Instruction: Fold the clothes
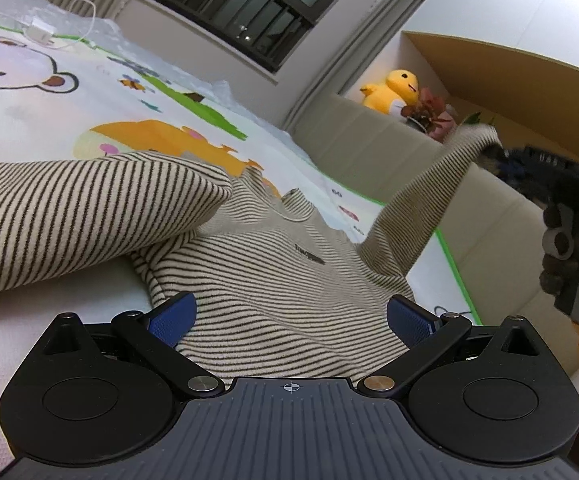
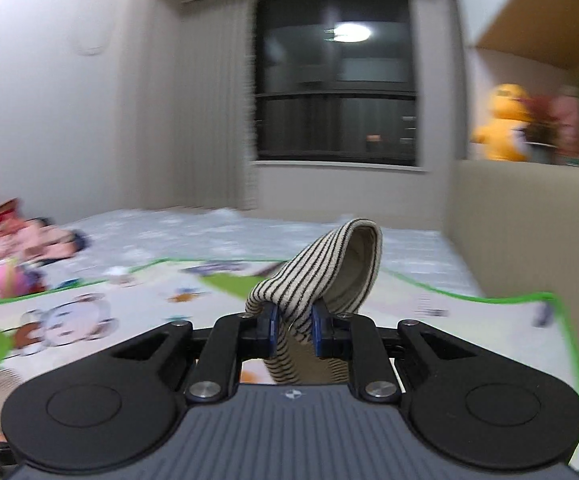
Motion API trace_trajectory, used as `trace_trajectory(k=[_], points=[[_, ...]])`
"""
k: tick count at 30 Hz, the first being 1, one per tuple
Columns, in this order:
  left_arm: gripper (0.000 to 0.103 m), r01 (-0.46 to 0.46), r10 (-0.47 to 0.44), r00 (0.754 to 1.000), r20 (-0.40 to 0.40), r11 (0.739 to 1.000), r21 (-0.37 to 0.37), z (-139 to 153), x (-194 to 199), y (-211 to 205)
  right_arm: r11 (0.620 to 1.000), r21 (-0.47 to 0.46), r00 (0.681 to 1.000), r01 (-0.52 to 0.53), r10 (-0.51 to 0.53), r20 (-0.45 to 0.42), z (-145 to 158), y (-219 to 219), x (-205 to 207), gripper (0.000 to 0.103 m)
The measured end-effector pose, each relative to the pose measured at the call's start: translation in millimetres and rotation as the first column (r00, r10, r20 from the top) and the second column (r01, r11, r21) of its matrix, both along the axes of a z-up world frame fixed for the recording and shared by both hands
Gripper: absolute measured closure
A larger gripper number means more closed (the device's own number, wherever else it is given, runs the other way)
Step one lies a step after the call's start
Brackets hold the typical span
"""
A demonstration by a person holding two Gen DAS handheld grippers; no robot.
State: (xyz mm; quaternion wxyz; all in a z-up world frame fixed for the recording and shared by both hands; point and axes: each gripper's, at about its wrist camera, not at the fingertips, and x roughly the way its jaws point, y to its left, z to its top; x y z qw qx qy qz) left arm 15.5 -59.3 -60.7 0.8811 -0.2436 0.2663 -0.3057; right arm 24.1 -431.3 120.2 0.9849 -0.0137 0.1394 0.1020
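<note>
Clamped between the blue pads of my right gripper (image 2: 293, 330) is the cuff of the sleeve (image 2: 329, 276), lifted off the play mat (image 2: 469, 320) so I can swing it across the body. My left gripper (image 1: 291, 320) hangs spread and empty over the striped sweater (image 1: 273, 264), which lies on the mat, ready, I judge, to pin the chest while the sleeve folds in.

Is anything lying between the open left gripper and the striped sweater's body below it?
Nothing visible. The left gripper hangs open directly over the striped sweater; the right gripper holds its sleeve up, off to the side.
</note>
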Motion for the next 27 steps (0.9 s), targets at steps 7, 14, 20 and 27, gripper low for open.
trace_trajectory(k=[7,14,20,27], points=[[0.000,0.001,-0.001,1.000,0.005,1.000,-0.024,-2,-1,3,0.980,-0.046,0.979,-0.193,0.190,-0.074,-8,75,1,0.085],[0.000,0.006,-0.006,1.000,0.006,0.999,-0.047,-3,0,6,0.972,0.013,0.967,-0.236,0.236,-0.098,-12,80,8,0.054],[0.000,0.007,-0.007,1.000,0.007,0.998,-0.057,-3,1,7,0.983,0.042,0.975,-0.180,0.184,-0.125,-28,63,24,0.052],[0.000,0.008,-0.008,1.000,0.004,0.999,-0.054,-3,1,7,0.999,0.033,0.943,-0.009,0.020,-0.333,-111,36,59,0.052]])
